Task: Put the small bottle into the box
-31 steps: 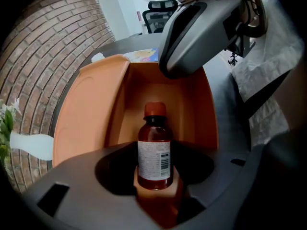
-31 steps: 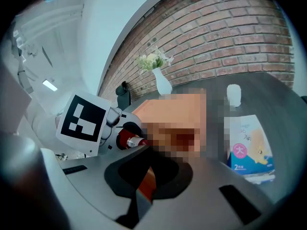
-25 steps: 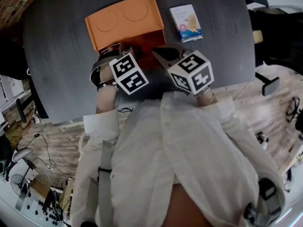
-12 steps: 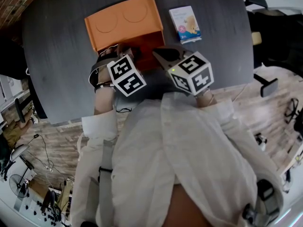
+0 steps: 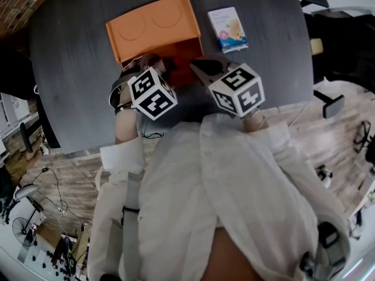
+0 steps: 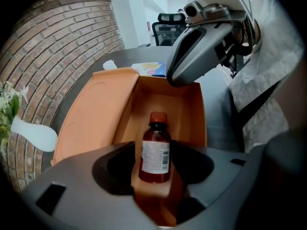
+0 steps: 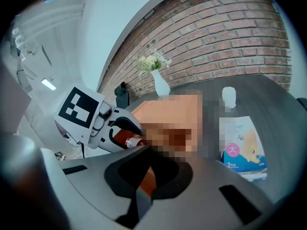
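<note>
The small brown bottle (image 6: pixel 154 150), red-capped and white-labelled, stands upright between the jaws of my left gripper (image 6: pixel 154 166), which is shut on it. It hangs over the open orange box (image 6: pixel 165 104), whose lid (image 6: pixel 96 114) lies folded back to the left. In the head view the left gripper (image 5: pixel 151 69) is at the box's (image 5: pixel 181 51) near edge. My right gripper (image 5: pixel 202 68) is at the box's front right corner. An orange strip of the box shows between its closed jaws (image 7: pixel 146 178). The right gripper view also catches the bottle's cap (image 7: pixel 128 140).
A blue-and-white booklet (image 5: pixel 228 28) lies on the dark round table (image 5: pixel 76 86) to the right of the box. A white vase with flowers (image 7: pixel 160 86) and a small white cup (image 7: pixel 229 96) stand at the table's far edge by a brick wall.
My left gripper has shifted slightly left and toward the box with the bottle. The right gripper has stayed put.
</note>
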The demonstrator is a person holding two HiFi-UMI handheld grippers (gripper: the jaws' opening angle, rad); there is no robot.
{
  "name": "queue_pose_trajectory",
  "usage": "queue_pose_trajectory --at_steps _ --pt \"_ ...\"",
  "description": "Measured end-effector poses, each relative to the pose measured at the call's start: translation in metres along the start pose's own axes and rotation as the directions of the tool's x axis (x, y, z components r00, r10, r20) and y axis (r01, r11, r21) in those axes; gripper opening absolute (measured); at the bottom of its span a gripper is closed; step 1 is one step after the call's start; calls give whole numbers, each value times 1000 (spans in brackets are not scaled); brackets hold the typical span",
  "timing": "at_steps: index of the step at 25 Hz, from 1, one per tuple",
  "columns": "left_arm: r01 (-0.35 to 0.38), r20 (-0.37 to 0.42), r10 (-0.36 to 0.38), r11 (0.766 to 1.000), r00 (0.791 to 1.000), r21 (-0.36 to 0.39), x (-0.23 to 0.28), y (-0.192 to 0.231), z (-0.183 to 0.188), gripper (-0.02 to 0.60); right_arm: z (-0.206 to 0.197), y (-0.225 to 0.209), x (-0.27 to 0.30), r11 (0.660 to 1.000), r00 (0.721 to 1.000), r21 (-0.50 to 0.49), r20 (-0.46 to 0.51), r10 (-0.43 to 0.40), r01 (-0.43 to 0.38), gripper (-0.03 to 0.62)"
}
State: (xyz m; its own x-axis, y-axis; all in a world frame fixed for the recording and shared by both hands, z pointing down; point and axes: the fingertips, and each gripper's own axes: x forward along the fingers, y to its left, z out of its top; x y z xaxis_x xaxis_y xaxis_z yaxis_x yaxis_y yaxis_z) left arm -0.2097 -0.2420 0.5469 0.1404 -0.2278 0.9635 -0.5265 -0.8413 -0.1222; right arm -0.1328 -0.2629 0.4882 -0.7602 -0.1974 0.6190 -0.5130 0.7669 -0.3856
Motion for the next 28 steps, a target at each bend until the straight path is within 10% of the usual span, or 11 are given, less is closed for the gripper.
queue_pose_trajectory --at_steps 18,28 --pt "-88 90 93 994 992 -60 -36 -4 -13 221 -7 23 -18 1000 999 -16 30 -25 26 3" --pt "-109 300 202 948 932 -298 -77 -23 -14 219 -19 54 -29 997 997 -55 47 -55 57 3"
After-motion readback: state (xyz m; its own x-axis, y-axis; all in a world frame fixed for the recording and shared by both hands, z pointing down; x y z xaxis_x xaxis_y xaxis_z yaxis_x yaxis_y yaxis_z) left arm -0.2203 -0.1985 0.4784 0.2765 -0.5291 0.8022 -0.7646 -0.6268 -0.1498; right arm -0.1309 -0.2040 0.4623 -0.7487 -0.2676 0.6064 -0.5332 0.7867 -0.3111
